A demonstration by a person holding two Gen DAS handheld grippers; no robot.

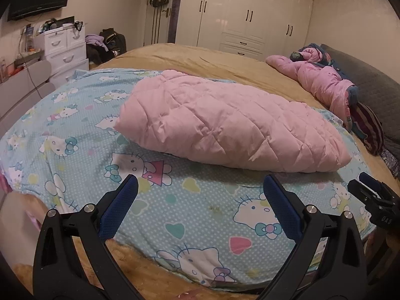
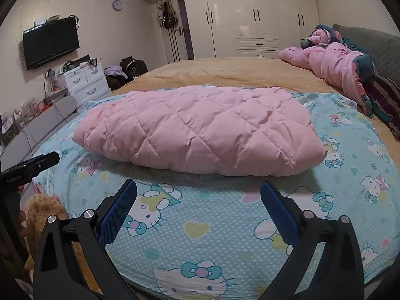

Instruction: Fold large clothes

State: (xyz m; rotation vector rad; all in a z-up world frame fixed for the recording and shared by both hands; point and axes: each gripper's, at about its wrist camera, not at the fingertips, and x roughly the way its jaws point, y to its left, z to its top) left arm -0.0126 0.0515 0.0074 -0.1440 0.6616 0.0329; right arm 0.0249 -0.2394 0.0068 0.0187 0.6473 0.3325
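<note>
Though both tongs gape empty — left tongs (image 1: pixel 200 200), right tongs (image 2: pixel 198 203) — pink quilted garment (image 1: pixel 225 125) just beyond, untouched.

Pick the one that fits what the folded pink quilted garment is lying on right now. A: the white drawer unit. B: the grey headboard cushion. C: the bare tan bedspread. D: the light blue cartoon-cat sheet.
D: the folded pink quilted garment rests on the light blue cartoon-cat sheet, which shows around it on the near side, while both grippers, the left and the right, hang open and empty in front of it.
</note>
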